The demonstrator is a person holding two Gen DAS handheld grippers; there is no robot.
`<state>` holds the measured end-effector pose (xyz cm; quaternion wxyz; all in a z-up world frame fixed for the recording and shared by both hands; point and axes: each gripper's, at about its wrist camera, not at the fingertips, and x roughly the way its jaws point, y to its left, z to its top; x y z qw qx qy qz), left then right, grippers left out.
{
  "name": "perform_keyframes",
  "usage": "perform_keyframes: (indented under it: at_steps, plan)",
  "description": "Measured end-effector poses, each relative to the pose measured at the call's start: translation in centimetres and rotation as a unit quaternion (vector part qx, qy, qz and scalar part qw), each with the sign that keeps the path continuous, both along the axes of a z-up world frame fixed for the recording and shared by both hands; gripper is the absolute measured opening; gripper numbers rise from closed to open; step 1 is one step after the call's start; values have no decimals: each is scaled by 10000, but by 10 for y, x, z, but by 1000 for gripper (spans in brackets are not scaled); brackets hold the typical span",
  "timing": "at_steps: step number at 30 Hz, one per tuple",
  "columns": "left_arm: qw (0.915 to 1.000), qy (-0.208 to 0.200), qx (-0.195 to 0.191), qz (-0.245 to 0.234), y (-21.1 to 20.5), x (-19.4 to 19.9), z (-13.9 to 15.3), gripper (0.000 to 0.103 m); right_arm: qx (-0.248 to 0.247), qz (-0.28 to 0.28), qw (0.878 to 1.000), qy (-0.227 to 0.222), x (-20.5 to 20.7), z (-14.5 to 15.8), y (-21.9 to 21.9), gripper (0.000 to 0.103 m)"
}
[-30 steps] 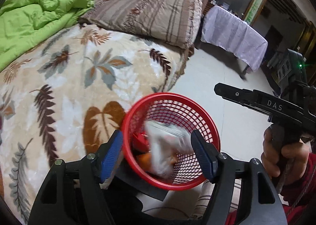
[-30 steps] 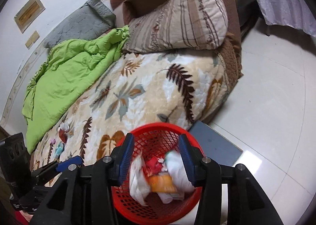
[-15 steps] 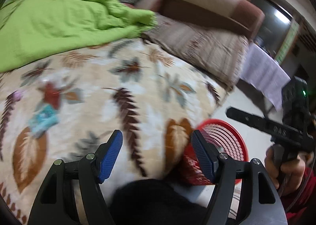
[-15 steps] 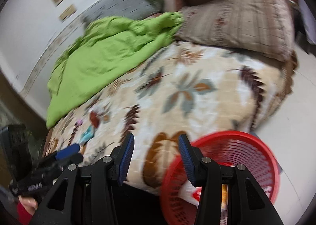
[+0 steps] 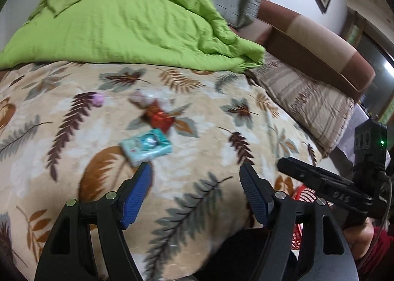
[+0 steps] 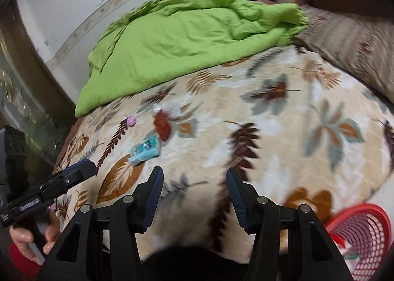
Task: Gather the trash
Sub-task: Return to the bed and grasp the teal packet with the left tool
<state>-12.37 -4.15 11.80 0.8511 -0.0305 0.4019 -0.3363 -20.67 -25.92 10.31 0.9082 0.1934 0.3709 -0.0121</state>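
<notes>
- Left wrist view: the left gripper (image 5: 195, 192) hangs over a leaf-patterned blanket (image 5: 209, 143), its blue-padded jaws spread with nothing between them.
- Just beyond the left pad lies a teal packet (image 5: 146, 146), flat on the blanket and close to the pad's tip; whether they touch is not clear.
- Past the packet sits a red wrapper (image 5: 161, 118), with a crumpled clear wrapper (image 5: 145, 96) just behind it and a small pink scrap (image 5: 98, 99) off to the left.
- A green quilt (image 5: 128, 22) is bunched along the far side of the bed, a striped pillow (image 5: 312, 103) to the right.
- At the right edge the right gripper (image 5: 320, 182) shows side-on, held by a hand (image 5: 362, 234); a bit of the red basket (image 5: 304, 197) peeks out beneath it.
- Right wrist view: the right gripper (image 6: 194, 197) points down at the blanket (image 6: 270, 133); its jaws have just been opening and stand apart, empty.
- The teal packet (image 6: 145, 150) lies ahead and left of the jaws, the red wrapper (image 6: 162, 124) beyond it, the pink scrap (image 6: 131, 121) further left.
- The basket (image 6: 362, 234) stands at the lower right, beside the bed, with some trash inside.
- The left gripper (image 6: 49, 192) enters from the left, held in a hand (image 6: 34, 239); its tip is near the packet but apart from it.
</notes>
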Motion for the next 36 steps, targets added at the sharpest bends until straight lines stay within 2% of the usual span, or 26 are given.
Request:
perform_keyframes:
  at_steps: [6, 13, 20, 30, 33, 36]
  plan:
    - [9995, 32, 19, 328, 26, 10, -5, 73, -185, 284, 9992, 200, 40, -19, 36, 60]
    - [9985, 118, 115, 527, 40, 24, -16, 73, -122, 237, 9989, 379, 45, -35, 37, 60]
    - [9983, 123, 336, 467, 27, 56, -32, 73, 184, 100, 9990, 391, 39, -42, 25, 60]
    - [9976, 378, 209, 537, 9, 126, -51, 73, 510, 52, 9983, 287, 36, -47, 17, 61]
    - [9963, 630, 229, 541, 0, 145, -65, 73, 577, 74, 9978, 327, 38, -49, 16, 61]
    - [9950, 922, 296, 251, -15, 153, -80, 73, 598, 94, 9976, 325, 39, -50, 15, 61]
